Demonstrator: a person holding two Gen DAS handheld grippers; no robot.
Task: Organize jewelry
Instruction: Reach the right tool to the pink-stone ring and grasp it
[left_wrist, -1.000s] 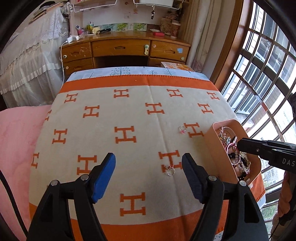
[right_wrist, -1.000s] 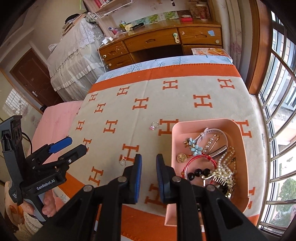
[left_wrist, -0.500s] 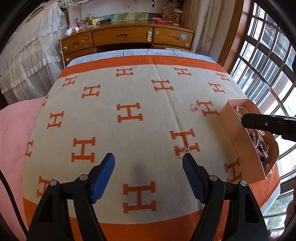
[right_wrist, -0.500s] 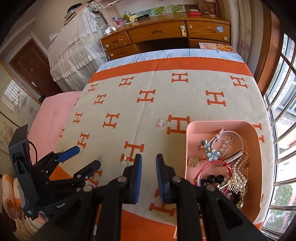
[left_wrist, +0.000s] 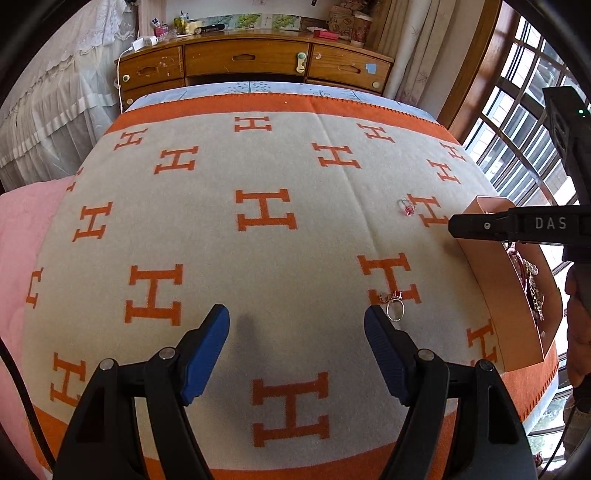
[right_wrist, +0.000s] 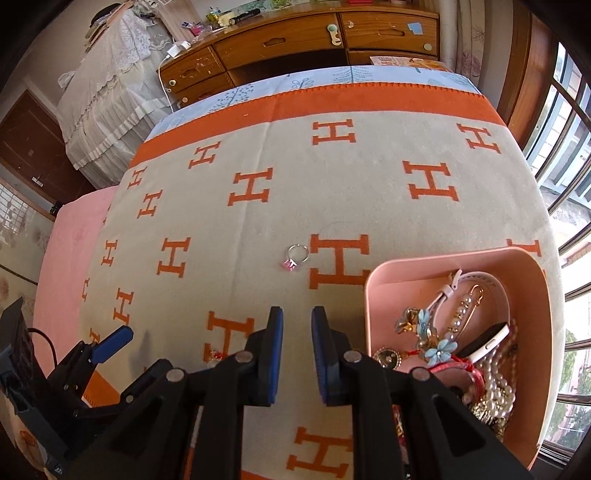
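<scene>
A beige blanket with orange letter H shapes (left_wrist: 295, 236) covers the bed. The left gripper (left_wrist: 295, 332) tips down toward it. Its two blue pads (left_wrist: 205, 350) stand wide apart with nothing between them. A small silver ring with a tiny crown top (left_wrist: 394, 306) lies on the blanket just beside the right pad, on the outer side of it. I cannot tell if they touch.

The right gripper (right_wrist: 297, 350) also tips down over the near part of the blanket. Its blue pads are close together with a thin gap, and nothing is in the gap. It holds nothing.

A silver ring with a pink stone (right_wrist: 295, 256) lies on the blanket, farther away than the right gripper and a little left of a big orange H.

A pink plastic box (right_wrist: 373, 295) sits on the right side of the blanket. It is full of jewelry: white pearl beads (right_wrist: 498, 387), blue flower pieces (right_wrist: 437, 349), a red bracelet (right_wrist: 456, 367) and a white watch band (right_wrist: 476, 278).

A wooden desk with drawers (left_wrist: 251, 61) stands at the far end.
</scene>
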